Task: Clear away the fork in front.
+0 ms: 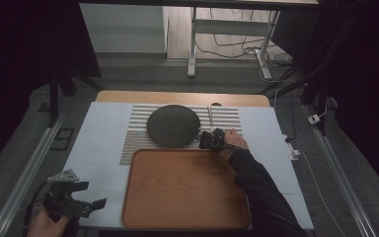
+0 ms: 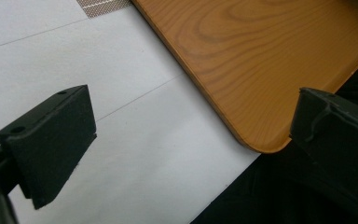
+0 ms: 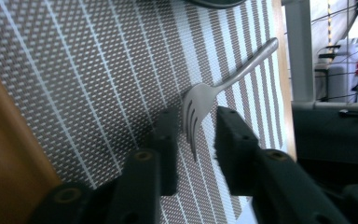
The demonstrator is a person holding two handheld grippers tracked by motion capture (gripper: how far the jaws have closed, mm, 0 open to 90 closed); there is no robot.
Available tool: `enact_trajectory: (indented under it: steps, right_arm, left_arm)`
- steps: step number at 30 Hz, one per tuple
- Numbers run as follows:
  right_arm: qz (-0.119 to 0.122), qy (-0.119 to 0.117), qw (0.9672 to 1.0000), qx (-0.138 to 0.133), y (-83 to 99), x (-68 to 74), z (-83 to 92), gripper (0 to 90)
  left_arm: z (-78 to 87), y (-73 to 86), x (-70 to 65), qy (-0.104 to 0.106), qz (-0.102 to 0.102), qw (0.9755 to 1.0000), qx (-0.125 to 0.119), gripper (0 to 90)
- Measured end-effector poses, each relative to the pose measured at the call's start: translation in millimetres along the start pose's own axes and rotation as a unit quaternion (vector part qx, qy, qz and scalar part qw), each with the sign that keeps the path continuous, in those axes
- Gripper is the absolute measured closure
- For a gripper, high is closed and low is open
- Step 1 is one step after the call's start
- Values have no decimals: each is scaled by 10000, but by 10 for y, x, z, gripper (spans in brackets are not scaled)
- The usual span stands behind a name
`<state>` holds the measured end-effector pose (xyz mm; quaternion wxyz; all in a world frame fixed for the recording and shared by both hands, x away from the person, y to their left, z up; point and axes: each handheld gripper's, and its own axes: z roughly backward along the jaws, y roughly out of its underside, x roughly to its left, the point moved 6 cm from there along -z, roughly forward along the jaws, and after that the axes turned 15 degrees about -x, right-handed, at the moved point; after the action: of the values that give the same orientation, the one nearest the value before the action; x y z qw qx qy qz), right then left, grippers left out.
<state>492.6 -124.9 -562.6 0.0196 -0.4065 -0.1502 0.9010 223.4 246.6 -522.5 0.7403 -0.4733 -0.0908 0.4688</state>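
Fork [image 3: 205, 100] lies on striped placemat [image 3: 98, 70], tines toward right gripper [image 3: 196, 135], handle running far. Right gripper parted, straddling tines, ungripped. Left gripper [image 1: 86, 197] released, idle near-left, well apart.

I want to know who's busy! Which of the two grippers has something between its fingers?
The right gripper, up on the striped placemat: a silver fork lies between its open fingers. The left gripper, by the wooden tray, has none.
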Motion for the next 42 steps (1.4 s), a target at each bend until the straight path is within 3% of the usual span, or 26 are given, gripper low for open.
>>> enact_trajectory:
  steps: [1,2,3,6,15,24,26,29,30,32,33,36,37,39,40,42]
  right_arm:
    - [148,-52,9999,8,-7,26,-19,815]
    - [148,-52,9999,8,-7,26,-19,815]
    - [390,-36,9992,8,-16,38,-38,845]
    - [584,73,9983,-2,-31,45,-31,889]
    - [562,-19,9984,-49,-40,33,70,894]
    - [18,-18,9995,-308,-72,-30,340,895]
    - [-222,-132,9984,-496,-69,-27,408,895]
    - [-324,-165,9978,-562,-63,-32,450,895]
    - [-295,-104,9980,-547,-57,-48,482,895]
    - [-531,-67,9967,-611,-49,-52,563,895]
    - [-531,-67,9967,-611,-49,-52,563,895]
    - [-735,-118,9942,-773,-43,-59,641,895]
    - [-935,-171,9918,-860,-43,-56,698,895]
    - [-1015,-196,9906,-901,-41,-57,725,895]
    - [-1187,-259,9874,-1016,-40,-63,780,895]
    - [-1248,-261,9861,-1061,-37,-67,808,895]
  left_arm:
    - [-1,0,-1,-1,-5,10000,5,1]
    - [-1,0,-1,-2,-9,10000,11,1]
    - [-2,1,-2,-4,-14,10000,18,1]
    - [-4,2,-4,-9,-21,10000,27,2]
    - [-7,3,-11,0,-50,10000,39,3]
    - [-6,2,-21,26,-96,9999,37,0]
    - [-3,1,-22,53,-94,9999,29,0]
    - [-2,0,-23,73,-102,9999,23,0]
    - [-1,0,-25,85,-106,9999,20,0]
    - [2,-1,-24,88,-99,9999,5,0]
    - [5,-2,-22,88,-84,9999,-11,0]
    - [19,-7,-16,146,-45,9999,-74,0]
    - [20,-8,-16,159,-38,9998,-85,0]
    - [21,-9,-18,202,-37,9998,-86,0]
    - [21,-10,-20,215,-43,9997,-86,0]
    - [19,-10,-25,233,-57,9997,-77,0]
